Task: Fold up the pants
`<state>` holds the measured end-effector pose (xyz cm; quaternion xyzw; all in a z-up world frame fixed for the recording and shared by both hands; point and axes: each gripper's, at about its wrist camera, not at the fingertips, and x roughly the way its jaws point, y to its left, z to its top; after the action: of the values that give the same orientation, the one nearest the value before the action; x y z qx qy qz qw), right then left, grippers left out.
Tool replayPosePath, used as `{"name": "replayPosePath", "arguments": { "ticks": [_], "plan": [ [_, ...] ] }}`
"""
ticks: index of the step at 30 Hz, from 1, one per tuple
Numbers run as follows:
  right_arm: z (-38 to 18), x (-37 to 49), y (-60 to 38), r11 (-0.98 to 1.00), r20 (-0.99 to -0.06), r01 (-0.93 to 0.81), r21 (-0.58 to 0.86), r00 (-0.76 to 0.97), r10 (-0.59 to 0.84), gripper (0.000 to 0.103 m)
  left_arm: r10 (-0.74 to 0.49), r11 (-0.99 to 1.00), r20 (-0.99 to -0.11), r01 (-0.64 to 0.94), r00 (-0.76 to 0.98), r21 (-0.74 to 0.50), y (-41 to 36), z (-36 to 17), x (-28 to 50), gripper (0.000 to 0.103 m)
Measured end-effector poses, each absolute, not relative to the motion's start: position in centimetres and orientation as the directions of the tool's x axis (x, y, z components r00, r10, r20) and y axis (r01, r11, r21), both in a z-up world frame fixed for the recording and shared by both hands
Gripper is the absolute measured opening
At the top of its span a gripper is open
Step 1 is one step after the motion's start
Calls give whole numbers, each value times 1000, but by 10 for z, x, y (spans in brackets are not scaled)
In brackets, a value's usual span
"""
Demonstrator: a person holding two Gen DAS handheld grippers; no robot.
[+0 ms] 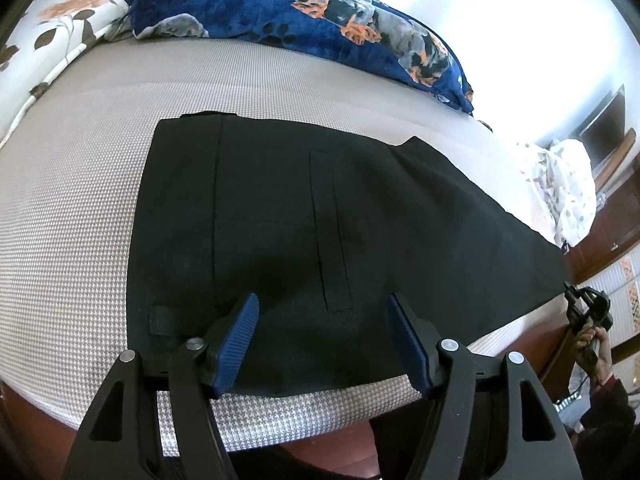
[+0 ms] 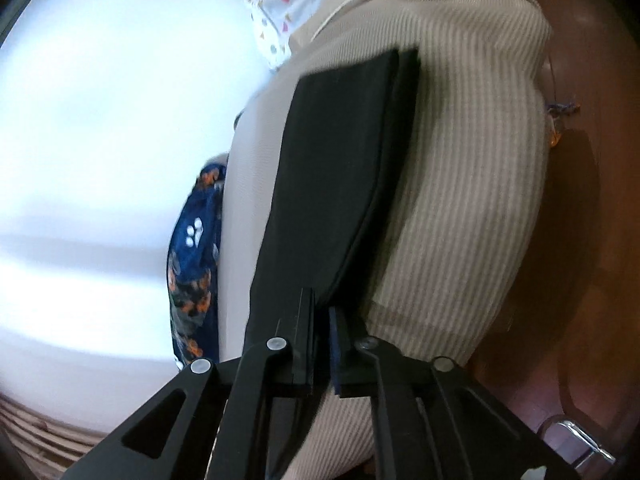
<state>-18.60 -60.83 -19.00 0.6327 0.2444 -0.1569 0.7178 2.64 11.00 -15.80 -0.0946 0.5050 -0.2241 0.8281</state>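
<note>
Left wrist view is showing the black pants lying flat on a bed covered in a grey-white houndstooth sheet, with the waistband end toward the left and a welt pocket outline facing up. The left tongs are hovering over the near edge of the pants with both blue ribbed pads spread wide apart and gripping nothing. A navy dog-print blanket is lying bunched along the far side of the bed, a floral pillow is sitting at the far left, and a white patterned cloth is heaped at the right. In the right wrist view, the right tongs are pinching the leg end of the pants, their two fingers drawn close together on the fabric's edge. The leg is stretching away from them across the bed, lying doubled with one layer on another.
</note>
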Motion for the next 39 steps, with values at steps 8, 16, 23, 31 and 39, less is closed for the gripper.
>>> {"name": "replayPosePath", "arguments": {
  "ticks": [8, 16, 23, 31, 39],
  "plan": [
    [-185, -187, -617, 214, -615, 596, 774, 788, 27, 1, -471, 880, -789, 275, 394, -388, 111, -157, 26, 67],
    [-190, -196, -618, 72, -547, 544, 836, 837, 19, 20, -450, 890, -738, 190, 503, -414, 151, -122, 28, 67],
    [-162, -203, -587, 24, -470, 472, 881, 881, -49, 44, -430, 879, -752, 42, 500, -475, 209, -130, 24, 67],
    [-139, -154, -521, 121, -392, 378, 918, 910, 135, 51, -488, 849, -785, -1, 383, -528, 212, -157, 13, 67],
    [-174, -123, -481, 75, -370, 365, 928, 879, 300, 58, -425, 895, -834, 29, 352, -445, 194, -165, 8, 27]
  ]
}}
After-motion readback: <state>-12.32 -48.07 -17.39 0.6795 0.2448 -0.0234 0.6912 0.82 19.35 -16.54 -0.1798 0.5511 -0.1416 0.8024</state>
